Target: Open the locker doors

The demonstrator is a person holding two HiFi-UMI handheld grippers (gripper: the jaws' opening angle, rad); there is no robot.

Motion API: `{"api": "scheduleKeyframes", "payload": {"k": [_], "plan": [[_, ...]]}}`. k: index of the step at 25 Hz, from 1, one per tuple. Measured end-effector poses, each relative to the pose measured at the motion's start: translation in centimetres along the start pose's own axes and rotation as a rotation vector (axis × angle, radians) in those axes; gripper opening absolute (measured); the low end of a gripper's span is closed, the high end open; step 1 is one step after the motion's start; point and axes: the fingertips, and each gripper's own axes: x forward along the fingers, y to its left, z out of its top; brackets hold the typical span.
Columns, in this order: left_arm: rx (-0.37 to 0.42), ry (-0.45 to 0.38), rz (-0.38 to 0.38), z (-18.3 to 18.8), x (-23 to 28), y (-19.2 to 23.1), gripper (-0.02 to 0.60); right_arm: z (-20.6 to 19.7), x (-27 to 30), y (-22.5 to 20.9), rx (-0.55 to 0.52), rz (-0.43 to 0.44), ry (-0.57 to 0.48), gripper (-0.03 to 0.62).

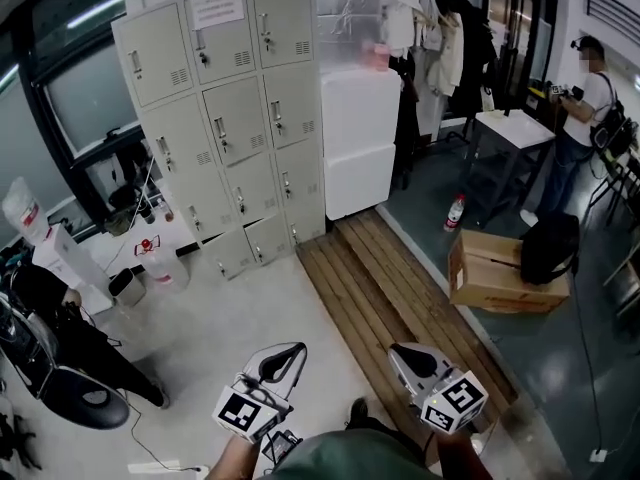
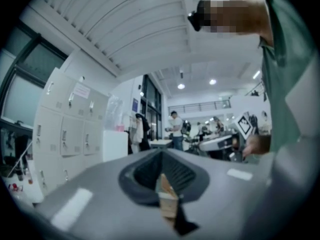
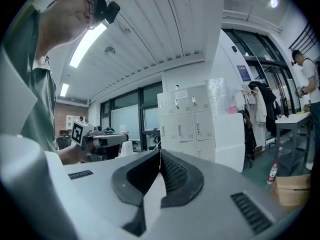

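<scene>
The person is holding the grey plastic left claw (image 1: 287, 351) low in front of the body. The grey plastic right claw (image 1: 403, 354) is riding near it on its right. In the left gripper view the left claw (image 2: 161, 154) is keeping its jaws pressed together with nothing between them. In the right gripper view the right claw (image 3: 160, 153) is likewise showing its jaws pressed together and empty.

The pale grey metal locker bank (image 1: 235, 118) is standing well ahead of both claws, more on the left claw's side, across a stretch of pale floor. Neither claw is touching it. Every door that is showing is sitting shut, and a white paper notice (image 1: 218, 8) is hanging on the top middle door.

A tall white cabinet (image 1: 360, 138) is standing against the locker bank's right side, far ahead of the right claw. A strip of brown wooden slats (image 1: 390, 308) is running from beside the right claw towards that cabinet. A brown cardboard box (image 1: 495, 273) is lying well off to the right claw's right, with a black backpack (image 1: 548, 248) leaning on it.
</scene>
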Motion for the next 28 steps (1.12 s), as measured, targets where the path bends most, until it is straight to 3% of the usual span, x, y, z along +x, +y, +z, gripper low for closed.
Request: {"api": "scheduleKeyframes", "payload": {"k": [20,28], "plan": [[0.054,0.084,0.151,-0.2,12.3,9.3,0.003,1.8,13.1,-13.7,0.047,0.209,-0.040,0.006],[0.051,0.110,0.180,-0.2,13.8,13.2,0.003,1.7,17.2,-15.3,0.074,0.243,-0.016,0.005]]}}
